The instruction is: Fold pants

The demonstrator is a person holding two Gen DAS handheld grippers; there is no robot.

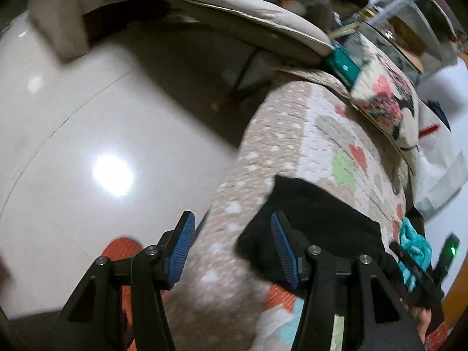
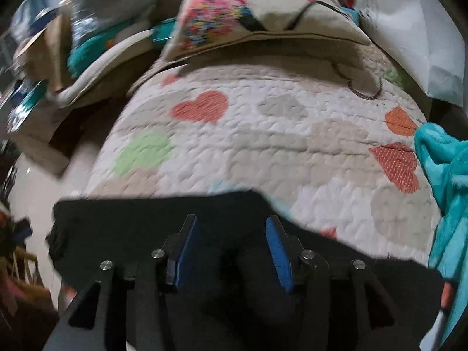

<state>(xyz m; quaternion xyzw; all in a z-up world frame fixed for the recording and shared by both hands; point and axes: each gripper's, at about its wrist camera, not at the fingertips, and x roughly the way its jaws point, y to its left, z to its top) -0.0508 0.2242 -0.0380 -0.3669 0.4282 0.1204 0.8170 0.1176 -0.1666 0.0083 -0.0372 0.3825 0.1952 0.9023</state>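
Black cloth, the pants (image 2: 163, 219), lies spread over the near part of a quilted bedspread (image 2: 263, 134) printed with hearts, and that is where we have both tools. Our right gripper (image 2: 231, 248) hovers over the dark fabric with its jaws spread wide and nothing between them; we judge it is lined up this way to take an edge of the pants for a fold, though motion blur hides whether the blue pads (image 2: 278, 251) touch the cloth. Our left gripper (image 1: 231, 248) also has its jaws wide apart and holds nothing. It sits at the bed's side, one finger over the glossy tiled floor (image 1: 73, 117) and the other against the black fabric, where a corner of the pants (image 1: 307, 213) drapes toward the edge. That placement suits a two-handed lift of the same hem, we think.

At the far end a printed pillow (image 2: 263, 8) rests on the bedspread, and a teal fleece (image 2: 447, 169) lies at the right side, just beside the pants. No container is plainly visible; the clutter beyond the bed is too blurred to name.
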